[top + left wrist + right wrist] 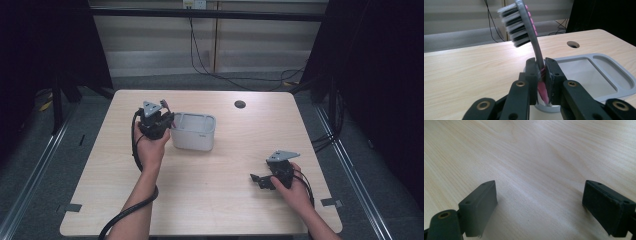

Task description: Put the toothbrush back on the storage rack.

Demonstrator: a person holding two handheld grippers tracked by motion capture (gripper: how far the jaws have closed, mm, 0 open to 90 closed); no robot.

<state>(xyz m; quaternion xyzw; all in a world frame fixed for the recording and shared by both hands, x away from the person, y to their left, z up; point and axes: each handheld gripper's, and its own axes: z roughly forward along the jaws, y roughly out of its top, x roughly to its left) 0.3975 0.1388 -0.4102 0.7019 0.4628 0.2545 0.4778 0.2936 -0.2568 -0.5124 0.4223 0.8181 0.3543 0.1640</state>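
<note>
Grey-and-pink toothbrush [529,32], black-and-white bristles, upright in left tongs [541,72].

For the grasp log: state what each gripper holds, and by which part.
The left gripper is shut on a toothbrush, clamped on its handle, bristle head up. The right gripper is open and holds nothing.

High view overhead facing forward, gripper views close, low, sharing the table [225,165].

A pale wooden table [210,200] is set on grey floor [35,165]; cables [235,75] are trailed beyond its far edge.
</note>
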